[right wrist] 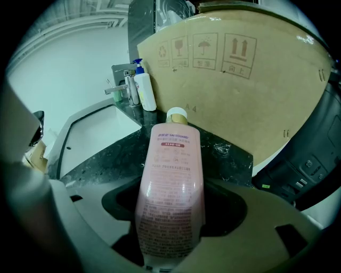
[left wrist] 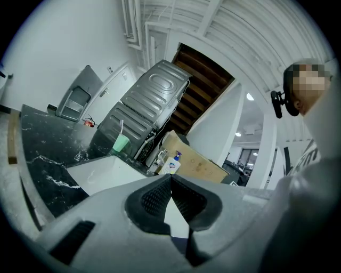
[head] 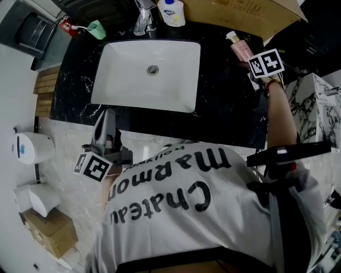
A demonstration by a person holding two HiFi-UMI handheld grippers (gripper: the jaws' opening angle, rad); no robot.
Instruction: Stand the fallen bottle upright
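A pink bottle point(head: 241, 49) with a cream cap is over the black counter point(head: 224, 106), right of the sink, at the top right of the head view. My right gripper point(head: 254, 63) is shut on its body, and its marker cube covers the bottle's lower part. In the right gripper view the bottle point(right wrist: 170, 181) runs out from between the jaws of the right gripper point(right wrist: 173, 210), cap pointing away toward the cardboard box. My left gripper point(head: 106, 116) hangs at the counter's front edge, left of the person. In the left gripper view the left gripper point(left wrist: 170, 180) is shut on nothing.
A white sink point(head: 106, 80) fills the counter's middle, with a faucet point(head: 143, 21) and a white pump bottle point(head: 171, 11) behind it. A green cup point(head: 96, 29) stands at the back left. A cardboard box point(head: 240, 13) leans at the back right.
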